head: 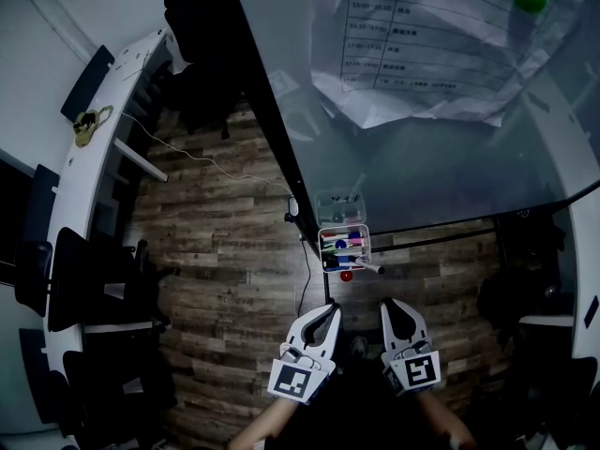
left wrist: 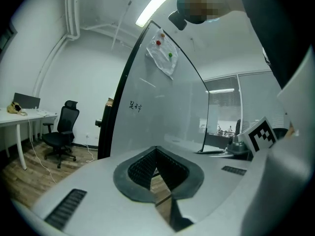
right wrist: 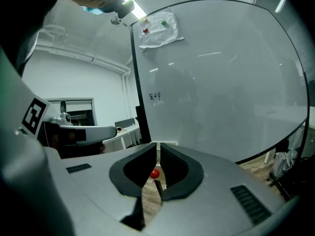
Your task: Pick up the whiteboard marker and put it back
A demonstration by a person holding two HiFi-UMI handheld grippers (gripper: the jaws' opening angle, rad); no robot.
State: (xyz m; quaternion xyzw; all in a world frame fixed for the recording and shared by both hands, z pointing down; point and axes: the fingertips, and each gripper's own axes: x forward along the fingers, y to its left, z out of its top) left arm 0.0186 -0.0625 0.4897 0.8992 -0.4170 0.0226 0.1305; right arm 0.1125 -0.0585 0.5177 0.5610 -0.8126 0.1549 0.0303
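**Grey jaws closed, marker lying ahead**

Both grippers are held low over the wood floor (head: 225,251). The left gripper (head: 330,309) has its fingers meeting at the tips, with nothing between them. The right gripper (head: 387,305) has its fingers almost together, leaving a thin slit, and is also empty. Through that slit a red ball (right wrist: 155,173) shows farther off. Just beyond it, the whiteboard marker (head: 362,267) lies at the front edge of the clear tray (head: 367,238), apart from both grippers. The whiteboard (head: 422,157) rises behind.
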